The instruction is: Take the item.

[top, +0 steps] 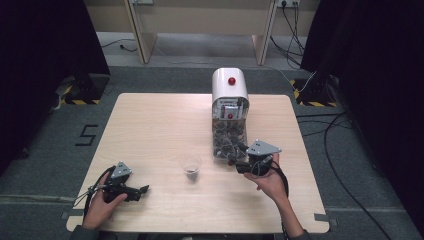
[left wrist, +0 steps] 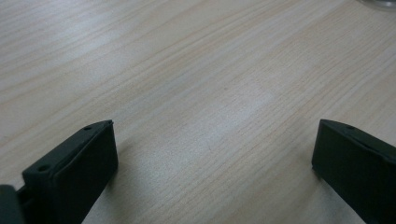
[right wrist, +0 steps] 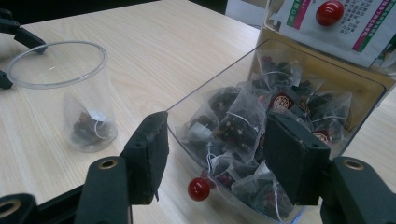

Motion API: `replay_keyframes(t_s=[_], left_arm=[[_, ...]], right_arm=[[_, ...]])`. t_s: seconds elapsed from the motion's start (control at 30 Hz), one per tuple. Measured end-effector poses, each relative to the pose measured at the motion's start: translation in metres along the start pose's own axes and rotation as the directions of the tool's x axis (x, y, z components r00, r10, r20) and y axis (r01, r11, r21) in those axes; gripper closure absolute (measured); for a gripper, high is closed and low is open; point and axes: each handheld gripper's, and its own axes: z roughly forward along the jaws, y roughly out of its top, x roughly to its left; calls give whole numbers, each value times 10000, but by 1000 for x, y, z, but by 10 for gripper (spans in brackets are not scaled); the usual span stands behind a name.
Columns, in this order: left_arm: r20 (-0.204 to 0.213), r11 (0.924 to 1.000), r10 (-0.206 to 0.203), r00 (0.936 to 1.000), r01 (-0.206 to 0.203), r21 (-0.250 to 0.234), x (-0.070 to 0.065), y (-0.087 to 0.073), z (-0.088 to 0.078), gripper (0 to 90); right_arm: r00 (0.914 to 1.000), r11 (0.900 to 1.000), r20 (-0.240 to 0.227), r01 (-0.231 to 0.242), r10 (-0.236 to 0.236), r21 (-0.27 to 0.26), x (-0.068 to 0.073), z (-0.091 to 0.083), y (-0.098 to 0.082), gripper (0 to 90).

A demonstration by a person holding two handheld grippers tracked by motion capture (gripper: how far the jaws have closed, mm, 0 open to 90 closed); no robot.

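A white dispenser [top: 229, 86] with a red knob stands at the table's far middle. Its clear drawer [right wrist: 184, 109] is pulled out toward me and holds several pyramid tea bags [right wrist: 233, 123]; a small red knob [right wrist: 198, 189] sits on the drawer front. My right gripper [right wrist: 217, 128] is open, one jaw on each side of the drawer's near end [top: 226, 152], gripping nothing. A clear plastic cup [top: 190, 167] left of the drawer holds one tea bag [right wrist: 88, 128]. My left gripper [top: 144, 189] rests low near the front left, open over bare wood [left wrist: 215, 126].
The wooden table [top: 150, 125] has bare room across its left half and behind the cup [right wrist: 58, 88]. A printed label [right wrist: 341, 23] covers the dispenser's front. Cables [top: 330, 130] lie on the grey floor to the right, and dark curtains hang at both sides.
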Motion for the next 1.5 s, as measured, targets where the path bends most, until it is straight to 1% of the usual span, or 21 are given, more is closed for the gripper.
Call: replay_keyframes(t_s=[0.1,0.2,0.23,0.3,0.37,0.4,0.43,0.57,0.6,0.63,0.77,0.93,1.07,1.13,1.23,1.33,1.43,1.5], left_arm=[[-1,10000,0,10000,0,0,0,0,0,0],[-2,10000,0,10000,0,-1,0,0,0,0],[5,10000,-1,10000,1,-9,0,0,0,0],[-1,10000,0,10000,0,0,0,0,0,0],[3,10000,-2,10000,2,-8,0,0,0,0],[-1,10000,1,10000,-1,1,0,0,0,0],[3,10000,-1,10000,1,-8,0,0,0,0],[-1,10000,2,10000,-2,1,0,0,0,0],[0,10000,-1,10000,1,-2,0,0,0,0],[0,10000,1,10000,-1,-1,0,0,0,0],[3,10000,-1,10000,1,-7,0,0,0,0],[-1,10000,2,10000,-2,0,0,0,0,0],[0,10000,0,10000,0,-1,0,0,0,0],[5,10000,-3,10000,3,-9,0,0,0,0],[4,10000,-1,10000,1,-9,0,0,0,0],[3,10000,-1,10000,1,-8,0,0,0,0],[2,10000,-1,10000,1,0,0,0,0,0],[0,10000,1,10000,-1,2,0,0,0,0]], right_arm=[[10000,10000,-29,-63,63,5,1,-1,-2,413],[10000,10000,-30,12,-12,56,0,-2,-3,413],[10000,10000,-38,-59,59,79,1,-2,-4,412],[10000,9999,19,34,-34,104,0,-2,-4,412],[10000,9999,27,13,-13,142,1,-3,-5,412],[10000,9998,17,-76,76,193,1,-3,-6,411],[10000,9998,36,63,-64,191,0,-4,-6,411],[9999,9998,95,86,-88,194,0,-6,-7,405],[9999,9999,136,25,-27,169,0,-7,-8,404],[9999,9998,138,76,-79,170,-1,-8,-8,402],[9997,9999,230,44,-47,122,-3,-11,-9,390],[9997,9998,249,-58,53,197,-2,-13,-13,377],[9996,9999,275,-43,39,152,-2,-16,-14,368],[9995,9999,311,50,-55,158,-3,-18,-15,366],[9994,9999,344,-29,23,160,-3,-21,-17,364],[9991,9998,419,22,-29,177,-3,-23,-20,362],[9992,9997,394,46,-56,245,-3,-27,-26,361],[9991,9995,402,-126,114,302,-3,-32,-30,358]])
